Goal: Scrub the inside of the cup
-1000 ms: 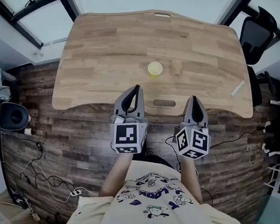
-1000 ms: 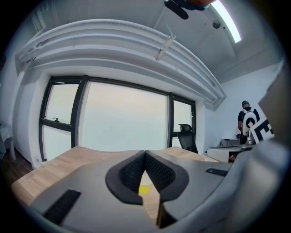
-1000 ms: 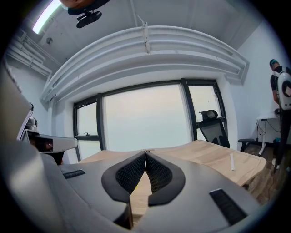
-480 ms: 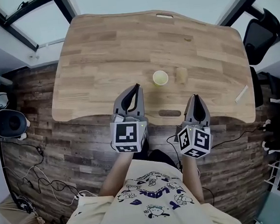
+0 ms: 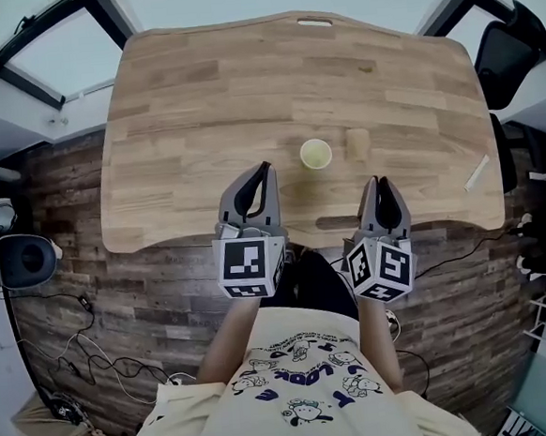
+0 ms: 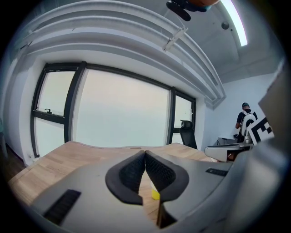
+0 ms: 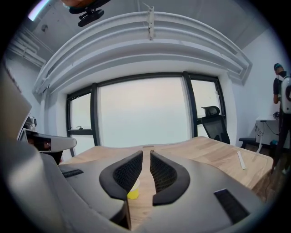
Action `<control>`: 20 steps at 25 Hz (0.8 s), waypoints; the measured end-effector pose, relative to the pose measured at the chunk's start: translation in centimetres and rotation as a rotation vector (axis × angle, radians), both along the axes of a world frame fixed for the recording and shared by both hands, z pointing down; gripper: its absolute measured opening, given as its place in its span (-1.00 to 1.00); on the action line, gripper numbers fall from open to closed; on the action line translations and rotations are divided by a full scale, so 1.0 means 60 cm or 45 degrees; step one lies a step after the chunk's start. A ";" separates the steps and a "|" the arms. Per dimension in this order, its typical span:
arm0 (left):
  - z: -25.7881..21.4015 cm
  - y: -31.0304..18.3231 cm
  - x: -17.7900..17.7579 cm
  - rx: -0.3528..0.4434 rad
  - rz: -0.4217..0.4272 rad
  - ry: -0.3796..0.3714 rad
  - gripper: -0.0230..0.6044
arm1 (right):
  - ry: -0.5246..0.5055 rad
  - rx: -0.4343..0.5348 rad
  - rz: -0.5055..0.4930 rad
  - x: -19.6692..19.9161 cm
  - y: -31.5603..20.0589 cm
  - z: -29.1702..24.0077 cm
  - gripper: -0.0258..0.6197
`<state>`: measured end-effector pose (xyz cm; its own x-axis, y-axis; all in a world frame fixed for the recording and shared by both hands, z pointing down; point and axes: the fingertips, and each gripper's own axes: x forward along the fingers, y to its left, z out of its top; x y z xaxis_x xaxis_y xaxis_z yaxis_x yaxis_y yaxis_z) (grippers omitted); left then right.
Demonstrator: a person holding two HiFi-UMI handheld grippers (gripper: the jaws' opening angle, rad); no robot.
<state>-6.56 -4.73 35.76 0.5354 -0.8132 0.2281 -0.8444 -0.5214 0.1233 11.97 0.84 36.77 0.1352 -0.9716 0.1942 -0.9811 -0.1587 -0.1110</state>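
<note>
The left hand-held gripper (image 5: pixel 265 169) and the right hand-held gripper (image 5: pixel 380 181) now reach farther over the near edge of the table (image 5: pixel 181 125) than a second ago, closer to the yellow cup (image 5: pixel 316 153) beyond them. The right one's jaws have just been opening to a thin slit, nothing between them.

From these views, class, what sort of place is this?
Probably an office or workroom: a large wooden desk, a black office chair beside it, and wide windows along the wall.
</note>
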 end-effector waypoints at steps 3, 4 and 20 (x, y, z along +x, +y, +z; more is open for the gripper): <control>0.008 -0.006 0.002 -0.012 0.000 -0.002 -0.92 | -0.006 -0.015 0.003 0.002 -0.007 0.007 -0.79; 0.011 -0.007 0.003 -0.019 0.000 -0.004 -0.92 | -0.007 -0.022 0.001 0.003 -0.009 0.010 -0.79; 0.059 -0.050 0.032 -0.118 -0.021 -0.055 -0.92 | -0.057 -0.141 -0.021 0.034 -0.060 0.065 -0.63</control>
